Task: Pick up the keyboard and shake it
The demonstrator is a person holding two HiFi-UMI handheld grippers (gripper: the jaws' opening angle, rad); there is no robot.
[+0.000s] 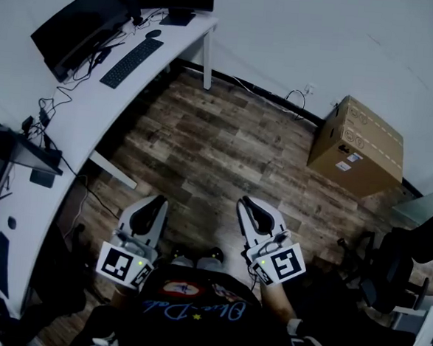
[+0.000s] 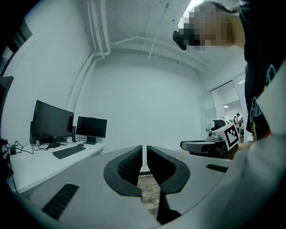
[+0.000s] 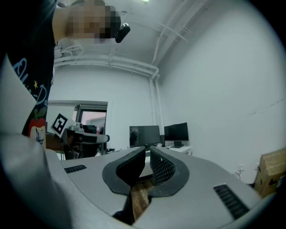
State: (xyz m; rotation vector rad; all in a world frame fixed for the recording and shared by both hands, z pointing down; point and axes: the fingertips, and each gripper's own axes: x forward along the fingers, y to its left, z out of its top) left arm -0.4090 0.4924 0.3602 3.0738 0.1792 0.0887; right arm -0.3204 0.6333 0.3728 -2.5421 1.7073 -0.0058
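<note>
A black keyboard point(image 1: 132, 62) lies on the white desk point(image 1: 80, 115) at the upper left, in front of two dark monitors point(image 1: 80, 23). The left gripper view shows the same keyboard point(image 2: 68, 152) far off to the left. Both grippers hang low, close to the person's body and well away from the desk. My left gripper point(image 1: 158, 200) is shut with nothing between its jaws. My right gripper point(image 1: 242, 202) is shut too and holds nothing. In the right gripper view the monitors point(image 3: 158, 133) stand far off beyond the jaw tips.
A cardboard box point(image 1: 358, 147) stands on the wooden floor point(image 1: 219, 139) by the right wall. An office chair point(image 1: 387, 277) is at the right edge. Cables and small devices lie on the desk's near end point(image 1: 38, 137). A mouse point(image 1: 153, 32) sits beyond the keyboard.
</note>
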